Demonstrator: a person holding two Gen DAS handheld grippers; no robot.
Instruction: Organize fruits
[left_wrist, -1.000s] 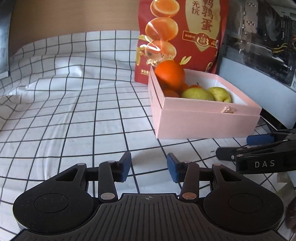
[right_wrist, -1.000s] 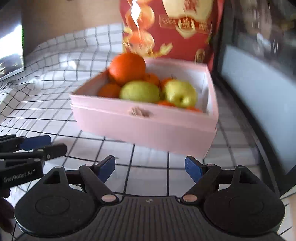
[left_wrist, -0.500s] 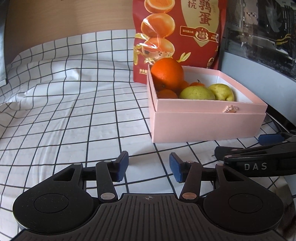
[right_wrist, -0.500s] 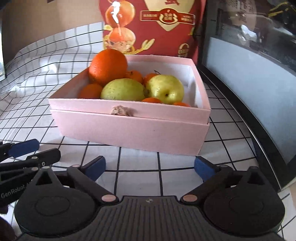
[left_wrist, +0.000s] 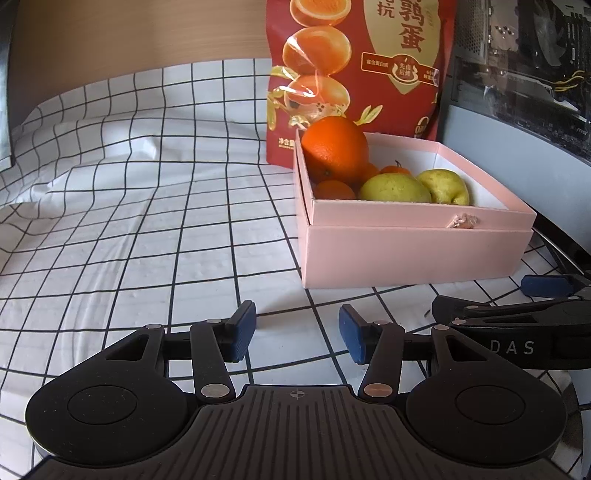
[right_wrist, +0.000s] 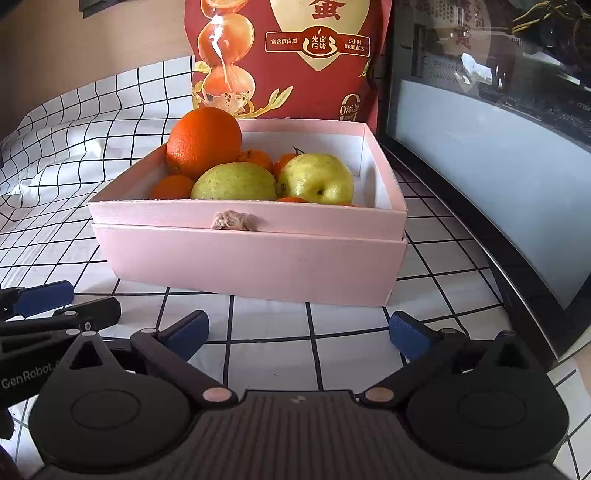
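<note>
A pink box (right_wrist: 251, 258) stands on the checked cloth and holds a large orange (right_wrist: 204, 140), two green pears (right_wrist: 233, 181) (right_wrist: 316, 178) and several small tangerines (right_wrist: 172, 186). The box also shows in the left wrist view (left_wrist: 413, 251), with the orange (left_wrist: 334, 149) at its far left corner. My right gripper (right_wrist: 298, 332) is open and empty, just in front of the box. My left gripper (left_wrist: 297, 332) is open and empty, on the cloth to the left of the box's front corner. Each gripper shows at the edge of the other's view.
A red snack bag (right_wrist: 288, 59) stands upright behind the box. A dark glass-fronted computer case (right_wrist: 498, 122) runs along the right side. The checked cloth (left_wrist: 129, 206) stretches left, wrinkled toward the far edge.
Both grippers have drawn back a little and steadied facing the box. The right gripper's jaws have opened wider. The fruit has not moved.
</note>
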